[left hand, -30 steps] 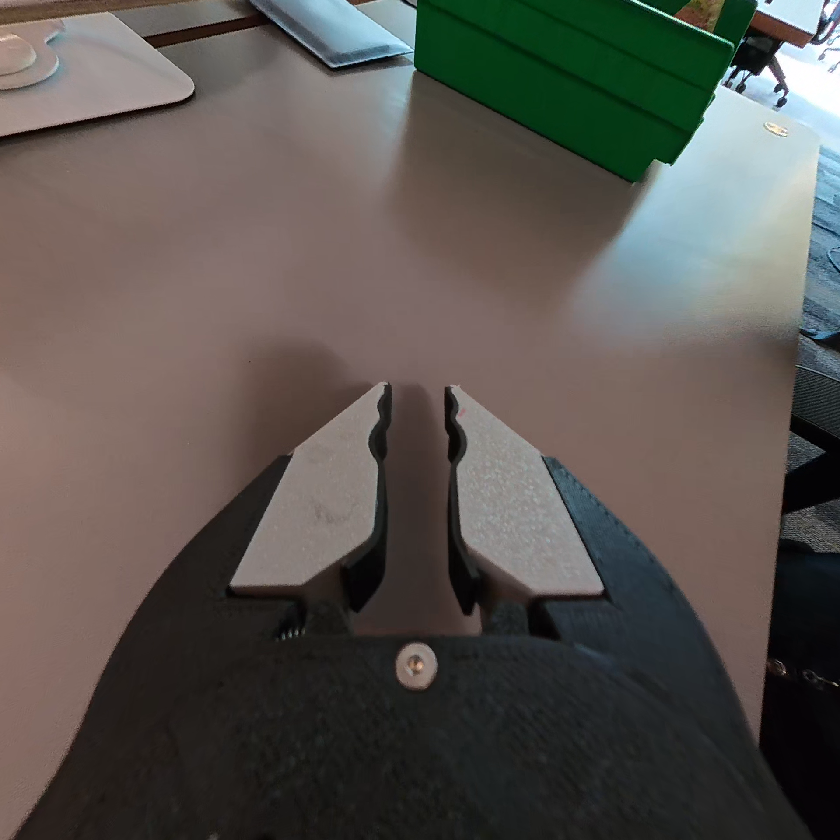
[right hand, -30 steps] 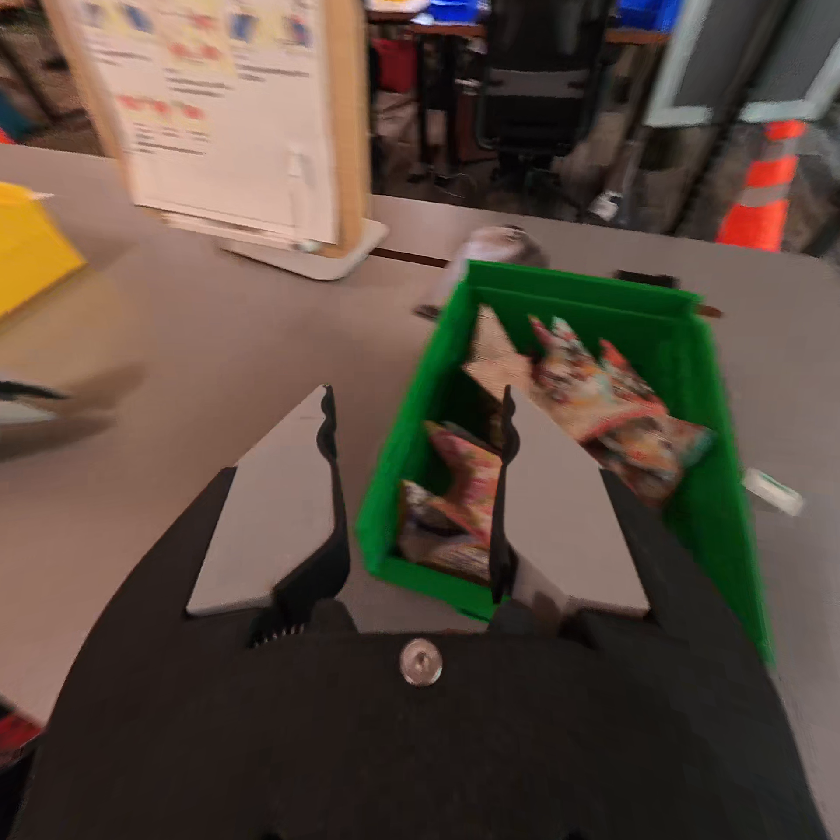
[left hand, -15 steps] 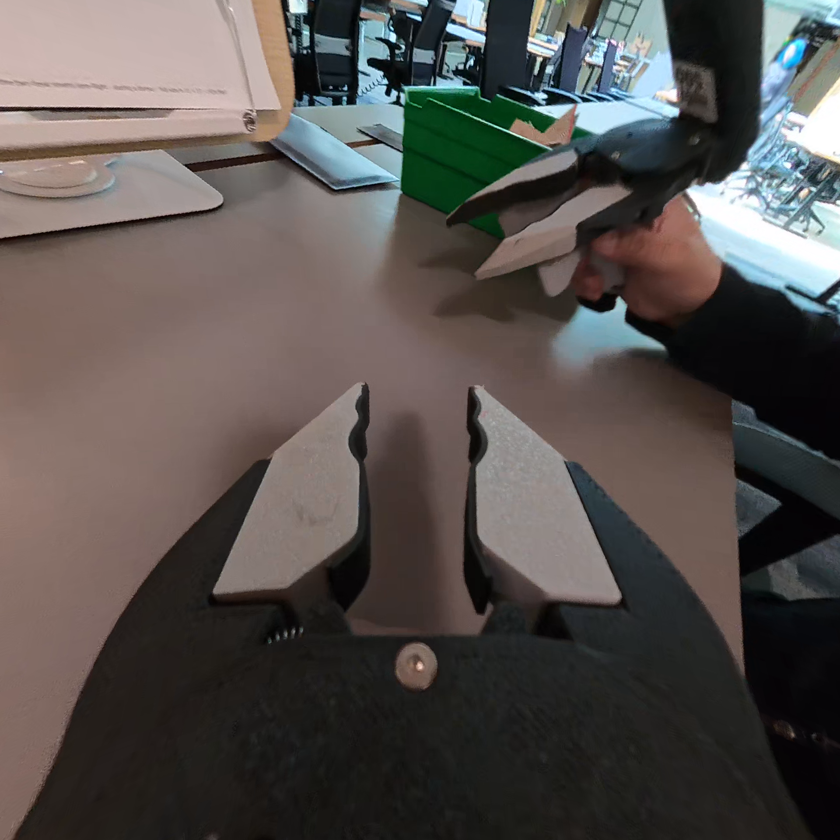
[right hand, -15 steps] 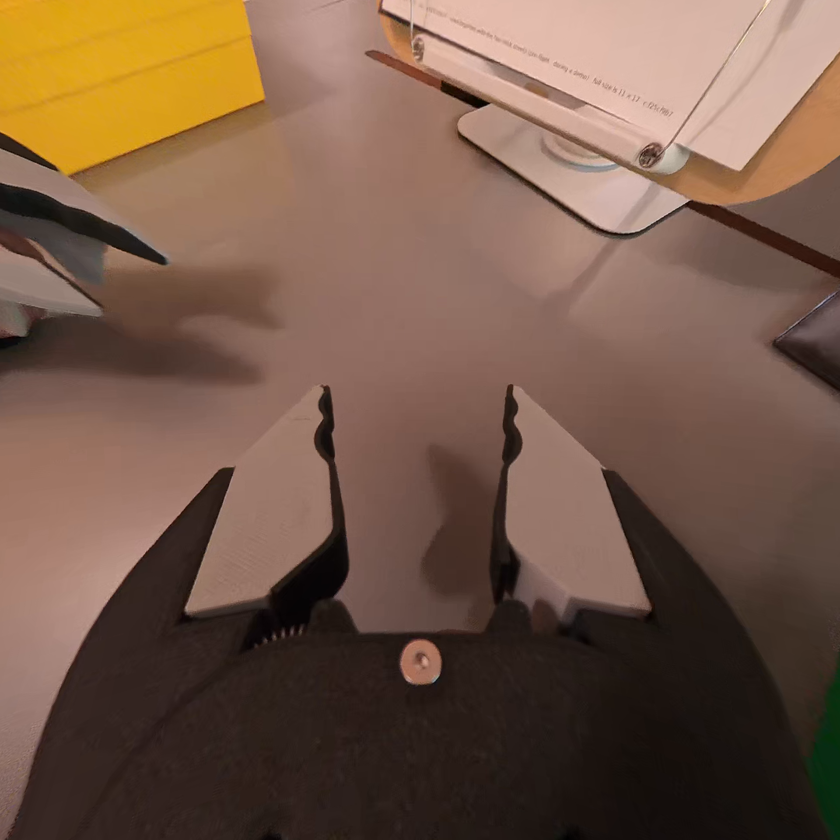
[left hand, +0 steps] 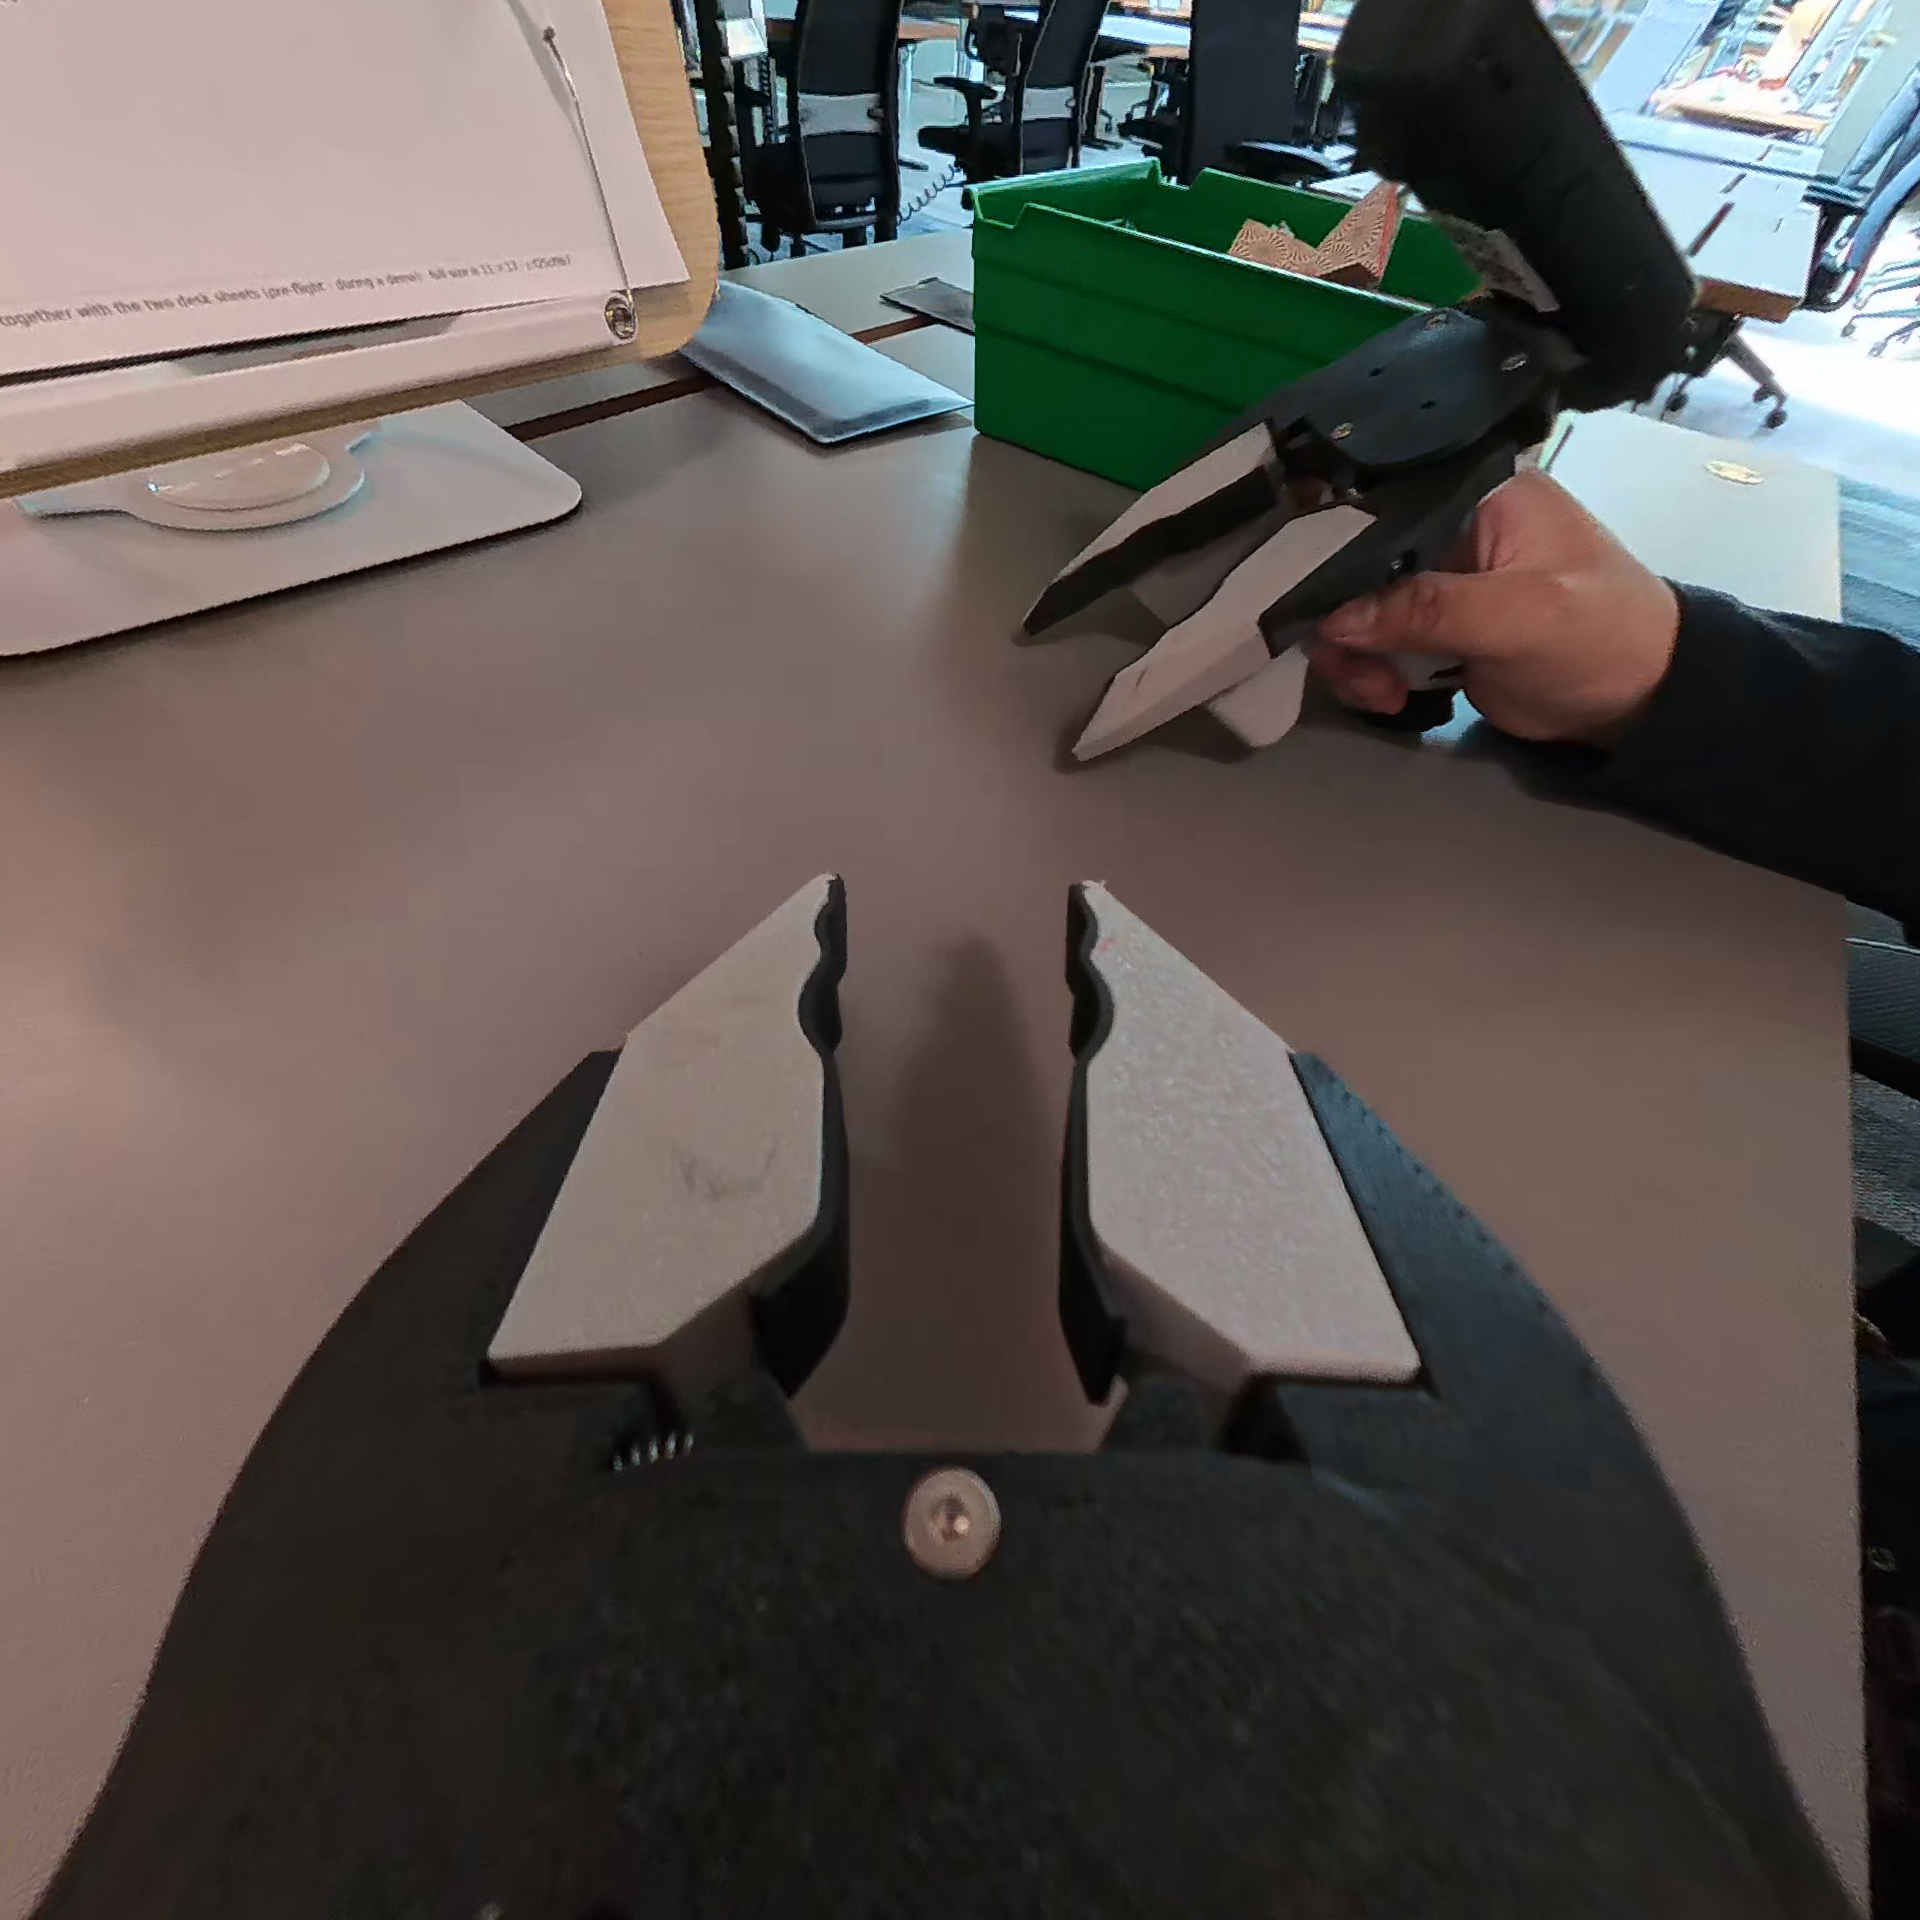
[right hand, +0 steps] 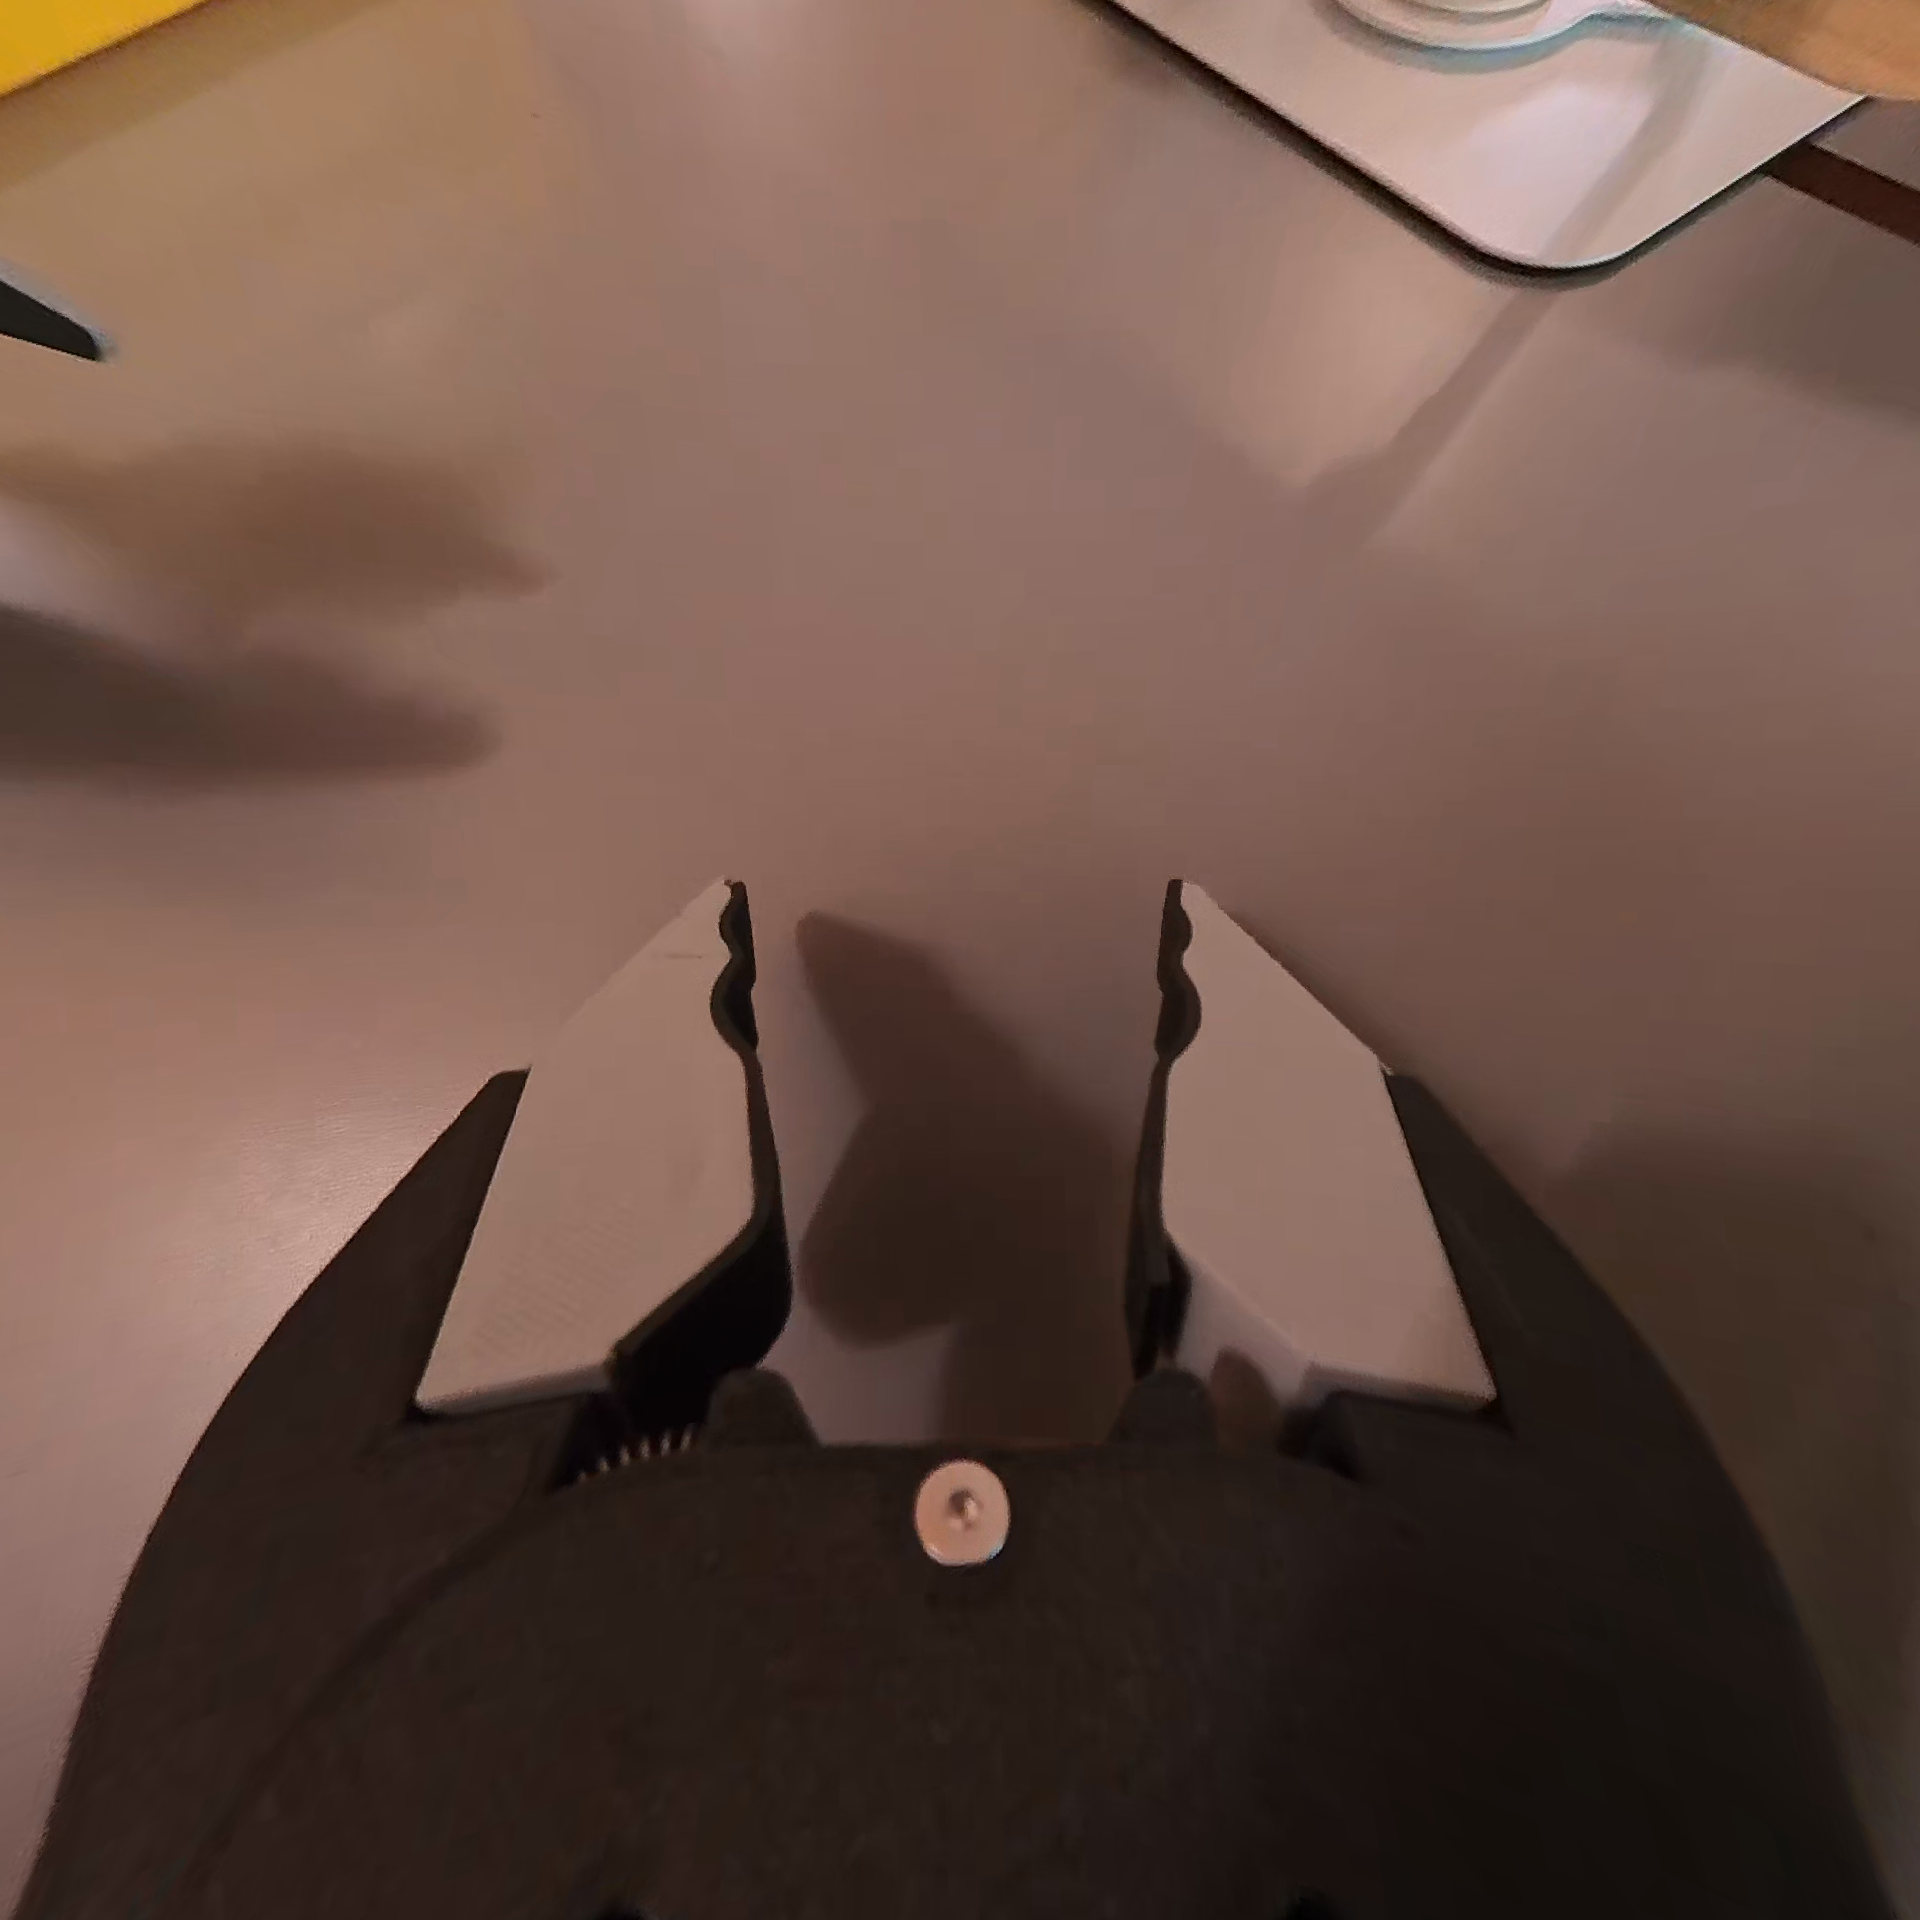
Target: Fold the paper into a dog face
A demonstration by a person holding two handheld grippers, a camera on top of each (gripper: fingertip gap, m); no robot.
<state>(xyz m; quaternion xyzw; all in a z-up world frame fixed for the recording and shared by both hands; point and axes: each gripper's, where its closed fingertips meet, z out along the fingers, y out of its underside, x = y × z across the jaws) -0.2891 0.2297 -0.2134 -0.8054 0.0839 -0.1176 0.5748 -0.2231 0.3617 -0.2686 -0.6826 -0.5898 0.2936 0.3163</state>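
Observation:
My left gripper (left hand: 956,899) is open and empty, low over the bare grey table (left hand: 520,831). My right gripper (right hand: 956,899) is open and empty, pointing down at the table; it also shows in the left wrist view (left hand: 1060,681), held by a hand at the right. Patterned folded papers (left hand: 1320,239) stick out of a green bin (left hand: 1122,343) at the back right. No loose sheet of paper lies on the table in either view. A dark tip of the left gripper (right hand: 47,322) shows at the left edge of the right wrist view.
A document stand (left hand: 312,208) with a white base (left hand: 291,520) holds a printed sheet at the back left; its base also shows in the right wrist view (right hand: 1507,135). A grey pouch (left hand: 821,374) lies beside the bin. A yellow bin corner (right hand: 62,31) is top left. Office chairs stand beyond.
The right gripper swung left away from the green bin and tilted down toward the table. The left gripper tilted up and opened wider. Both stay empty.

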